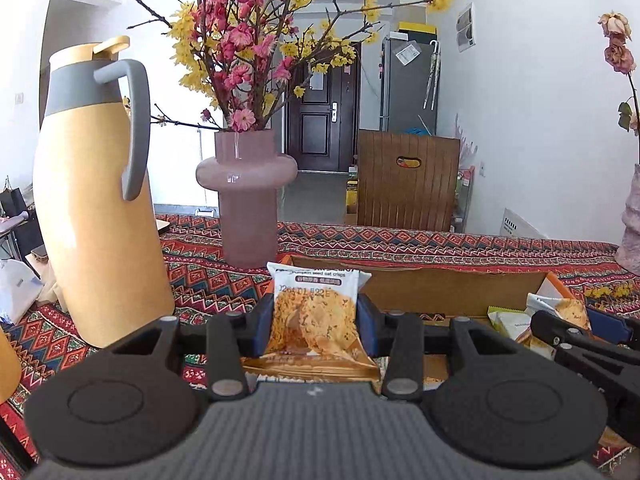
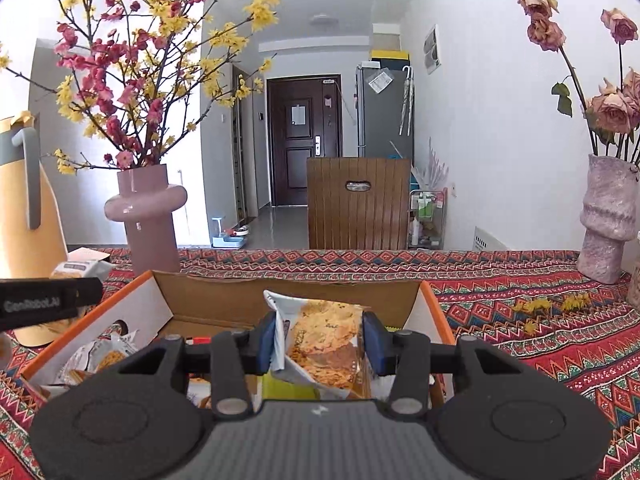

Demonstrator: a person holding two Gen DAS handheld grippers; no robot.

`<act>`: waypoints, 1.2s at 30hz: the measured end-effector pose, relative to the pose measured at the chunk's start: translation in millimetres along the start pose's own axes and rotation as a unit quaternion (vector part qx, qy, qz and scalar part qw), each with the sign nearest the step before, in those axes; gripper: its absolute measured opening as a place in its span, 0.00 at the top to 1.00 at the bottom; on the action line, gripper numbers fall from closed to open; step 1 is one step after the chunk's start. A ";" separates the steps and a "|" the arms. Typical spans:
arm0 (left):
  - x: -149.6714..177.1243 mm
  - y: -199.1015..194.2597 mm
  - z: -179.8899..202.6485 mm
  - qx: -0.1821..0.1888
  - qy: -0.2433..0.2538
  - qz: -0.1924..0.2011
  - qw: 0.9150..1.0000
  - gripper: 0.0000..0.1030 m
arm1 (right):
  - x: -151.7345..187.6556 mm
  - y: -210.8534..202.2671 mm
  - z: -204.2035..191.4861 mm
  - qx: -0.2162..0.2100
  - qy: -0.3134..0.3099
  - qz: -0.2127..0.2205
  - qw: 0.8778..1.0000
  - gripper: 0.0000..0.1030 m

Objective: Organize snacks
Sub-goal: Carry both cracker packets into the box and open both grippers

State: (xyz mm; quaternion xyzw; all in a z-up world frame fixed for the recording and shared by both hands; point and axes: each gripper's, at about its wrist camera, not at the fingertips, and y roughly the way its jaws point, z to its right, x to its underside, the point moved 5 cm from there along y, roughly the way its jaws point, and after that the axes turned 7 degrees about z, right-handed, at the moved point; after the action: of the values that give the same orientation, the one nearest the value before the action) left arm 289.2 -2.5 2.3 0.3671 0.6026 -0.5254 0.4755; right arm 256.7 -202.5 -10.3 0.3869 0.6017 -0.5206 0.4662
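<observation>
Left gripper (image 1: pixel 316 322) pointing forward and slightly down, blue pads (image 1: pixel 264 322) clamped on either side of an upright snack packet (image 1: pixel 314 316). Right gripper (image 2: pixel 320 346) at much the same forward, slightly downward tilt, pads (image 2: pixel 374 342) pressed against the sides of a second packet (image 2: pixel 320 344), tilted in the grip. Both side by side, near each other, each showing at the edge of the other's wrist view

Bright, sharp daylight; fisheye-bowed edges
</observation>
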 end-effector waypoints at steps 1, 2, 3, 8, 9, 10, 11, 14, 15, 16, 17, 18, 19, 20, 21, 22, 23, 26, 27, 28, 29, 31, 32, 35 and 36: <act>3.3 3.0 -1.0 0.000 0.001 -0.003 1.000 0.58 | 0.9 0.1 -0.8 -0.001 -0.001 -0.001 1.000 0.58; 5.7 5.2 -2.1 0.002 0.000 -0.007 1.000 0.58 | 1.5 -0.3 -1.4 -0.002 -0.002 -0.002 1.000 0.57; 7.4 6.5 -3.7 0.006 -0.002 -0.009 1.000 0.58 | 1.9 -0.9 -2.2 -0.003 -0.003 -0.001 1.000 0.57; 4.9 0.1 -10.5 0.011 -0.012 0.003 1.000 0.47 | 1.1 -5.2 -1.4 -0.007 0.003 -0.001 1.000 0.43; 3.0 -3.2 -11.4 0.009 -0.014 0.009 1.000 0.42 | 1.0 -6.4 -0.6 -0.006 0.006 0.000 1.000 0.41; 1.2 -6.2 -12.9 0.007 -0.017 0.015 1.000 0.28 | 0.7 -7.8 0.5 -0.007 0.011 0.000 1.000 0.39; -0.2 -8.9 -14.1 0.003 -0.020 0.021 1.000 0.13 | -0.2 -9.3 2.3 -0.008 0.016 0.001 1.000 0.29; -5.6 -17.2 -17.8 -0.007 -0.028 0.040 0.999 0.00 | -2.0 -14.5 7.2 -0.006 0.031 0.011 0.999 0.00; -6.9 -18.2 -18.5 -0.005 -0.030 0.040 0.999 0.00 | -2.7 -16.0 8.4 -0.006 0.035 0.013 0.999 0.00; -7.6 -18.4 -19.0 -0.005 -0.032 0.040 0.999 0.00 | -3.2 -16.8 9.1 -0.007 0.038 0.013 0.999 0.00; -7.8 -18.1 -19.2 -0.006 -0.033 0.040 0.999 0.00 | -3.9 -17.6 9.7 -0.007 0.040 0.013 0.999 0.00; -8.0 -17.1 -19.2 -0.008 -0.033 0.038 0.999 0.00 | -4.3 -18.1 9.9 -0.007 0.040 0.014 0.999 0.00; -8.1 -16.3 -19.5 -0.011 -0.035 0.037 0.999 0.00 | -4.8 -18.8 9.9 -0.007 0.040 0.015 0.999 0.00; -8.1 -15.6 -20.4 -0.014 -0.037 0.036 0.999 0.00 | -5.1 -19.0 9.9 -0.007 0.040 0.015 0.999 0.00; -8.4 -15.4 -21.4 -0.015 -0.040 0.036 0.998 0.00 | -5.2 -19.0 9.9 -0.007 0.040 0.015 0.999 0.00; -9.0 -15.4 -22.2 -0.017 -0.042 0.035 0.998 0.00 | -5.6 -19.7 9.6 -0.008 0.040 0.015 0.999 0.00; -9.9 -15.7 -22.5 -0.020 -0.042 0.036 0.998 0.00 | -6.2 -20.7 9.6 -0.009 0.040 0.016 0.999 0.00; -14.5 -21.5 -24.9 -0.026 -0.045 0.040 0.998 0.00 | -9.9 -25.9 10.3 -0.011 0.042 0.022 0.999 0.00; -16.5 -24.9 -26.4 -0.028 -0.047 0.040 0.998 0.00 | -11.5 -28.2 10.6 -0.013 0.043 0.025 0.999 0.00; -18.5 -28.6 -27.9 -0.024 -0.052 0.040 0.998 0.00 | -13.4 -31.8 10.9 -0.014 0.044 0.028 0.999 0.00; -20.2 -32.4 -29.6 -0.020 -0.057 0.039 0.997 0.00 | -15.3 -35.1 11.1 -0.015 0.044 0.032 0.998 0.00; -23.2 -43.3 -33.3 -0.014 -0.065 0.038 0.997 0.00 | -19.1 -43.9 10.6 -0.017 0.042 0.040 0.998 0.00; -23.8 -48.7 -34.7 -0.011 -0.065 0.039 0.997 0.00 | -21.2 -50.3 9.9 -0.017 0.040 0.045 0.998 0.00; -24.1 -66.8 -36.6 0.000 -0.054 0.039 0.998 0.00 | -25.4 -71.0 9.5 -0.022 0.037 0.055 0.998 0.00; -22.6 -73.1 -37.1 0.010 -0.048 0.039 0.998 0.00 | -26.4 -78.2 9.4 -0.024 0.037 0.058 0.997 0.00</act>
State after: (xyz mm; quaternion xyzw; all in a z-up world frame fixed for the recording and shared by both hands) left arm 219.7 22.2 44.7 0.3692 0.5596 -0.5293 0.5200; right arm 190.8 -223.7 35.6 0.4292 0.6072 -0.4633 0.4821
